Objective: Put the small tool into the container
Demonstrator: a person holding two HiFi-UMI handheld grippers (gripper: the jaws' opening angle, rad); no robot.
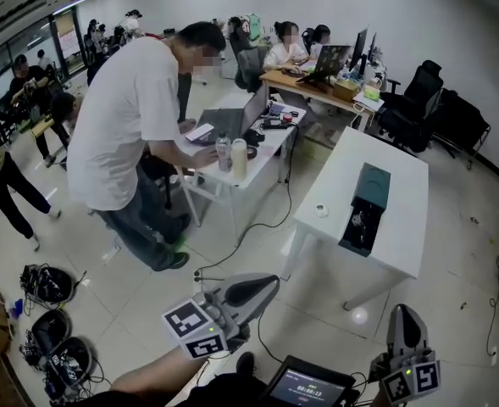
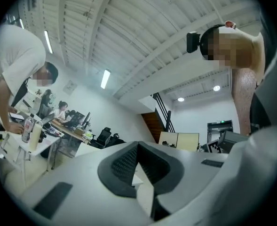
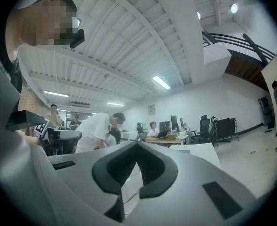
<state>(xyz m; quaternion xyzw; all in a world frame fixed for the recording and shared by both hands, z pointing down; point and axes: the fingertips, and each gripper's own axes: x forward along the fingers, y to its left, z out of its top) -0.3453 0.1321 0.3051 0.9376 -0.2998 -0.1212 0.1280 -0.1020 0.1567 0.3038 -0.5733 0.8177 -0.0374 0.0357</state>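
On the white table (image 1: 397,244) to the right lies a dark green container (image 1: 366,206), open, with something small and pale (image 1: 357,220) inside that I cannot identify. A small white ring (image 1: 321,211) rests on the table left of it. My left gripper (image 1: 270,281) hangs low in the head view, well short of the table, shut and empty. The right gripper (image 1: 404,310) is at the bottom right, also shut and empty. Both point up and away from the table: the left gripper (image 2: 137,145) and the right gripper (image 3: 138,144) each see mostly ceiling and room.
A person in a white T-shirt (image 1: 126,108) leans over a white desk (image 1: 232,181) holding a laptop and bottles. Seated people and monitors are at the back; black office chairs (image 1: 418,100) stand far right. Cables and bags (image 1: 50,329) lie on the floor at left. A small screen (image 1: 308,388) sits below.
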